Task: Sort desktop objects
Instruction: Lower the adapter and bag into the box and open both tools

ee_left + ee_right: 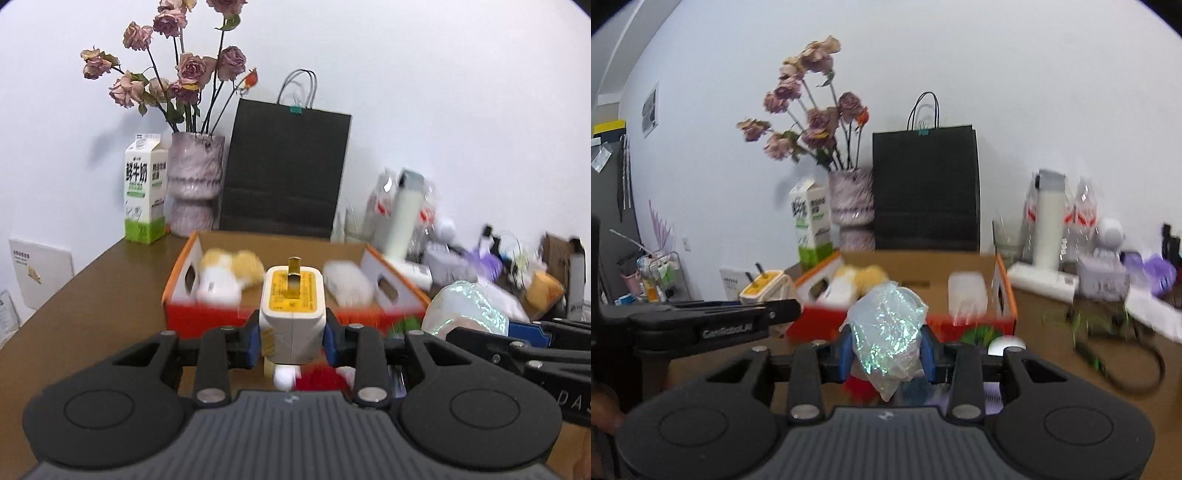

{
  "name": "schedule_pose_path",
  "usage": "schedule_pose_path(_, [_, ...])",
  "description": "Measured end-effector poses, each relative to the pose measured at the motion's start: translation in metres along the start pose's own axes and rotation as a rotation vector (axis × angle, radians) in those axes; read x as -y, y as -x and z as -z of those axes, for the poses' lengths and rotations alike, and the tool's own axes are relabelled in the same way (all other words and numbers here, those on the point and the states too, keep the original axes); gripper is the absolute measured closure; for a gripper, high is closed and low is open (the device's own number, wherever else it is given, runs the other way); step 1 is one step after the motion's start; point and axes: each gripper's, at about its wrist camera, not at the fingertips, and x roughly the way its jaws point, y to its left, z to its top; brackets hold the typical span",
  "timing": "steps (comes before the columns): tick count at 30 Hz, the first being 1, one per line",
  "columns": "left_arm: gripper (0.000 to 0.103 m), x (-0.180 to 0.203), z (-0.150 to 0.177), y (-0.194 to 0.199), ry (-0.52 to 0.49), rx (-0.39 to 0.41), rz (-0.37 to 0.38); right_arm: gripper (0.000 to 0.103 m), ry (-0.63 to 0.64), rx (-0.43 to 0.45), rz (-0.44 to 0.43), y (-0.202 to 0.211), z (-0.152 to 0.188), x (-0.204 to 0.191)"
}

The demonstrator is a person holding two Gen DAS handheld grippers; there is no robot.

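Note:
My left gripper [291, 338] is shut on a white charger plug [291, 314] with a yellow face and brass prongs, held above the brown table in front of the orange cardboard box [173, 280]. My right gripper [886, 350] is shut on a crumpled iridescent plastic bag [886, 332], also in front of the box [1004, 295]. The bag [465, 306] and right gripper show at the right of the left wrist view; the plug [764, 288] and left gripper show at the left of the right wrist view. The box holds white and yellow plush items [225, 273].
Behind the box stand a milk carton [144, 192], a vase of dried roses [194, 184] and a black paper bag [284, 170]. Cluttered bottles, packets and a purple item [1160, 273] lie at the right. Red, green and white small objects [1004, 345] lie on the table below the grippers.

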Motion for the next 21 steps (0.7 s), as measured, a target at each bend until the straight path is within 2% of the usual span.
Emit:
schedule_pose_path(3, [0.071,-0.009,-0.032,-0.039,0.019,-0.043,0.001,0.068,-0.047,-0.016,-0.037,-0.038,-0.032,0.016])
schedule_pose_path(7, [0.071,-0.022,-0.069,-0.092,-0.002,-0.083,-0.016,0.068,-0.133,-0.085,-0.089,-0.101,-0.078,0.04])
schedule_pose_path(11, [0.071,-0.033,-0.096,-0.154,0.014,-0.162,-0.018,0.068,-0.224,-0.207,-0.129,-0.179,-0.111,0.069])
schedule_pose_path(14, [0.071,-0.028,-0.1,-0.201,-0.012,-0.234,0.002,0.068,-0.317,-0.322,-0.129,-0.24,-0.117,0.087])
schedule_pose_path(18, [0.071,-0.018,-0.084,-0.258,-0.022,-0.352,-0.006,0.068,-0.317,-0.412,-0.042,-0.308,-0.111,0.096])
schedule_pose_path(21, [0.07,-0.013,-0.066,-0.287,-0.041,-0.439,0.003,0.068,-0.331,-0.492,-0.028,-0.343,-0.096,0.099])
